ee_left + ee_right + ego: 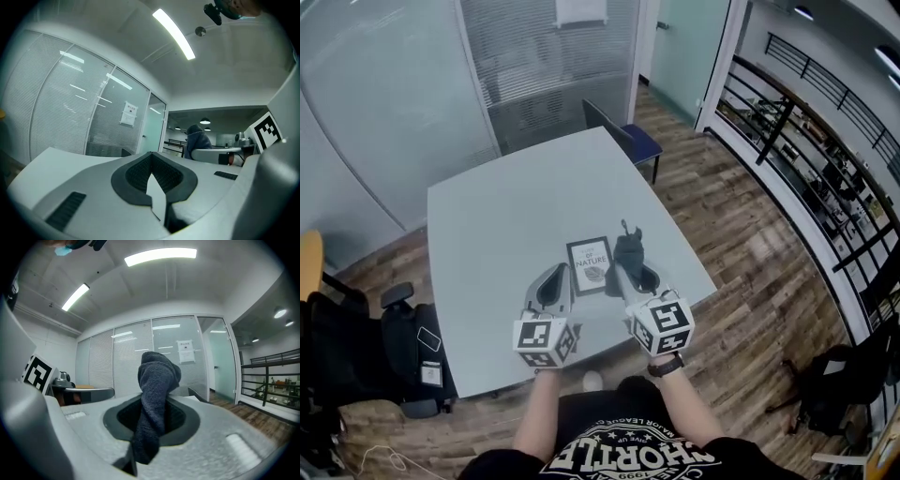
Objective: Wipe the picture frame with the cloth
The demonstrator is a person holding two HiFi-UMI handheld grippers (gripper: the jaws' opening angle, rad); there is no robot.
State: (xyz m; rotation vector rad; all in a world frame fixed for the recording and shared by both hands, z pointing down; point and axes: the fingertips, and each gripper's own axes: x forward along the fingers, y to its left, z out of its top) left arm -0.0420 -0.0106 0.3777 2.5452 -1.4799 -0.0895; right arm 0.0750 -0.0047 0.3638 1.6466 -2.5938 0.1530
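Note:
A small picture frame with a white print lies flat on the grey table, near its front edge. A dark grey cloth stands bunched just right of the frame, and my right gripper is shut on it. In the right gripper view the cloth rises from between the jaws of the gripper and hangs down over them. My left gripper sits just left of the frame; its jaws meet at the tips with nothing seen between them.
A blue chair stands at the table's far corner. A black office chair with bags is left of the table's front. Glass partitions lie behind, and a black railing runs along the right.

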